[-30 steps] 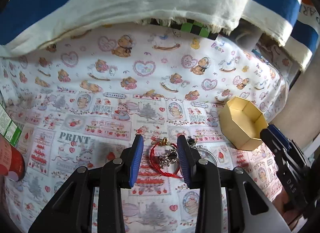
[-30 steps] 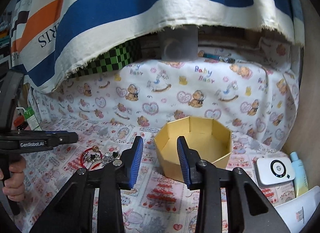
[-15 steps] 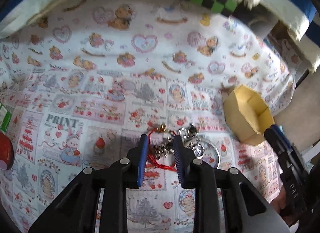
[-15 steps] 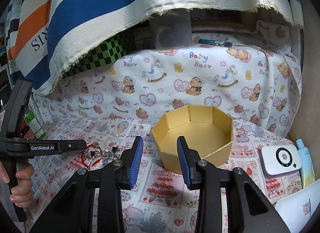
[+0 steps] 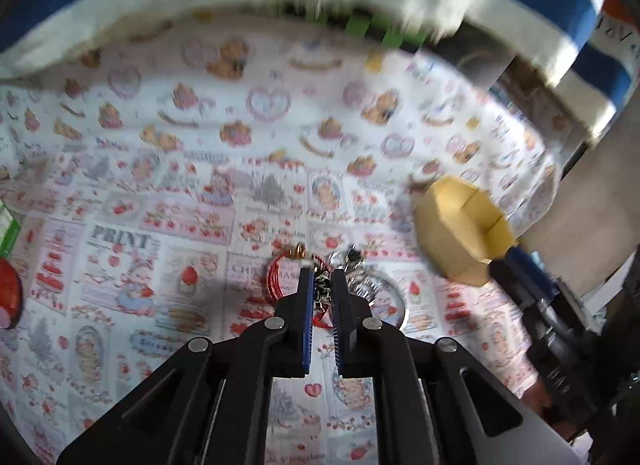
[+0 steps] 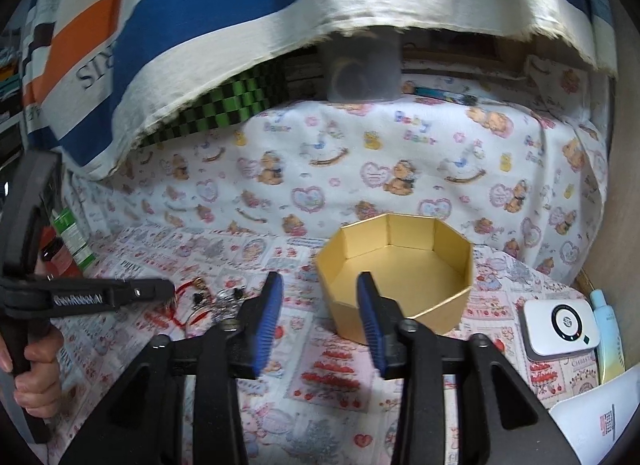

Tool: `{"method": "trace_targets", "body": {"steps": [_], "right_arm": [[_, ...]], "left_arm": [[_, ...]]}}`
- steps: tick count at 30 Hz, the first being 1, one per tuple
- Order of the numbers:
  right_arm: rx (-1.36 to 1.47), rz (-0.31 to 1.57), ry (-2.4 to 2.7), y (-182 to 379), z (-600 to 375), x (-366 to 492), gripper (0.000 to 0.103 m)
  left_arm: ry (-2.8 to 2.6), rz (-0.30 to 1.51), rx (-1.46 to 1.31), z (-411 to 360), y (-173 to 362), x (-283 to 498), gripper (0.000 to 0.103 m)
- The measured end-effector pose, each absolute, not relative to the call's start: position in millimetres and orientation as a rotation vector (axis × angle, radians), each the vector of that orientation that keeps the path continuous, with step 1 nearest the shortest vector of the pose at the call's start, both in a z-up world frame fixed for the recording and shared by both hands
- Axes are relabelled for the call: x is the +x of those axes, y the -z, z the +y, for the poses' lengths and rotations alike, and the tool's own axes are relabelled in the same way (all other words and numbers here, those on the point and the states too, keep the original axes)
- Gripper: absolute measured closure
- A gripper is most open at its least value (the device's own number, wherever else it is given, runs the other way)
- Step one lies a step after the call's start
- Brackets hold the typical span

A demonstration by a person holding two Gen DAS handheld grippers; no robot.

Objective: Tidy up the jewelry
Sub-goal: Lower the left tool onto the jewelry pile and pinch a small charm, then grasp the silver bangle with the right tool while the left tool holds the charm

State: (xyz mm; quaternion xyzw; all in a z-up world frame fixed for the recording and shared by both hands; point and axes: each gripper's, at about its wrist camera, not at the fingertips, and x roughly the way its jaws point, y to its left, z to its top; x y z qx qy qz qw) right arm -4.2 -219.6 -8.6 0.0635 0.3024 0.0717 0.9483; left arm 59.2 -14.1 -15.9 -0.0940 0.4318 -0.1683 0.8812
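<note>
Left gripper pinched on the charm cluster of the red bracelet; box lies right-forward. Right gripper spread, empty, nearer the box.

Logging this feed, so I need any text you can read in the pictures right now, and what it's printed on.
"PRINT": on the patterned tablecloth.
"Baby Bear": on the teddy bear sheet.
"RIS": sideways on the striped cloth, the rest hidden.
"hp": on the white device.
Left tool side lettering: too blurred.
Green carton label: too small.
</note>
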Motion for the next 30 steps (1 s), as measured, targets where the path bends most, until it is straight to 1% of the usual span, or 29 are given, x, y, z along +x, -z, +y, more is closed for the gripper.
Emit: {"method": "trace_targets", "body": {"steps": [1, 2, 4, 6, 8, 11, 13, 19, 20, 21, 22, 26, 30], "right_arm": [[0.137, 0.619, -0.121, 7, -219, -6, 0.041], [0.144, 0.629, -0.065, 4, -218, -6, 0.029], [0.18, 0.655, -0.022, 0, -216, -3, 0.018], [0.187, 0.684, -0.078, -2, -207, 4, 0.018], [0.104, 0.733, -0.082, -1, -187, 14, 0.018], [0.031, 0.88, -0.24, 15, -153, 35, 0.018], [0.018, 0.95, -0.25, 28, -139, 45, 0.018], [-0.02, 1.041, -0.225, 49, -120, 61, 0.018], [0.001, 1.057, -0.231, 51, -122, 63, 0.022], [-0.001, 1.056, -0.223, 51, -122, 64, 0.025], [-0.009, 1.047, -0.222, 50, -120, 63, 0.035], [-0.001, 1.048, -0.273, 46, -124, 59, 0.036], [0.013, 0.966, -0.308, 27, -136, 36, 0.036]], "left_arm": [[0.339, 0.873, -0.195, -10, 11, 56, 0.095], [0.307, 0.841, -0.183, -6, 7, 52, 0.095], [0.237, 0.799, -0.163, 0, 4, 50, 0.095], [0.179, 0.776, -0.153, 6, 4, 54, 0.095], [0.154, 0.774, -0.177, 17, 7, 57, 0.095], [0.135, 0.776, -0.219, 32, 9, 62, 0.095], [0.108, 0.771, -0.216, 37, 11, 63, 0.095], [0.064, 0.761, -0.194, 38, 14, 64, 0.095], [0.067, 0.763, -0.194, 38, 15, 64, 0.095], [0.068, 0.762, -0.192, 37, 14, 64, 0.095], [0.068, 0.759, -0.19, 37, 14, 64, 0.095], [0.068, 0.747, -0.186, 35, 12, 61, 0.095], [0.077, 0.73, -0.194, 35, 8, 58, 0.095]]}}
